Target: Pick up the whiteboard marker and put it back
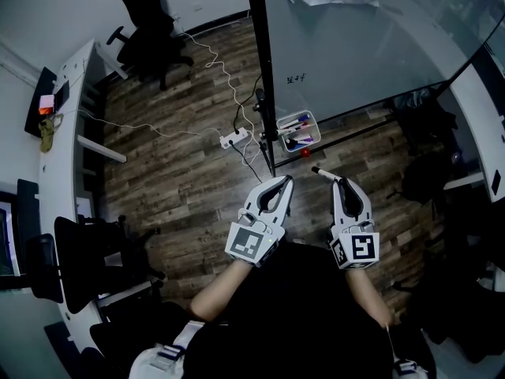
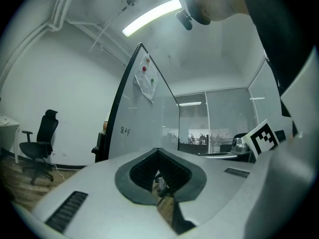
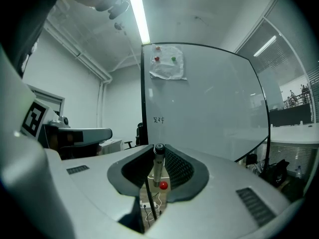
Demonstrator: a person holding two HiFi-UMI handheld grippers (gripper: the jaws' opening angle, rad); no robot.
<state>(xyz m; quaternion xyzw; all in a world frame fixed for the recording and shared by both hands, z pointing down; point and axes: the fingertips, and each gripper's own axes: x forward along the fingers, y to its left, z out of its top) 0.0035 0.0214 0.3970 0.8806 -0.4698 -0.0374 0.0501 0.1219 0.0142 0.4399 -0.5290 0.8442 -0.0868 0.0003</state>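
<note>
My right gripper (image 1: pixel 339 182) is shut on a whiteboard marker (image 1: pixel 323 171) with a white barrel and a dark cap, which sticks out leftward past the fingertips. In the right gripper view the marker (image 3: pixel 158 166) stands upright between the ribbed pads, with the whiteboard (image 3: pixel 209 108) ahead. A clear basket (image 1: pixel 300 130) holding several markers hangs at the whiteboard's (image 1: pixel 355 38) lower left corner, just beyond both grippers. My left gripper (image 1: pixel 285 181) is beside the right one, shut with nothing between its fingers. It points level at the board's edge (image 2: pixel 144 123).
A small red object (image 1: pixel 304 152) lies on the wooden floor below the basket. A white power strip (image 1: pixel 234 138) with cables lies to the left. A black office chair (image 1: pixel 150 30) stands at the back. A long white desk (image 1: pixel 59 172) runs down the left side.
</note>
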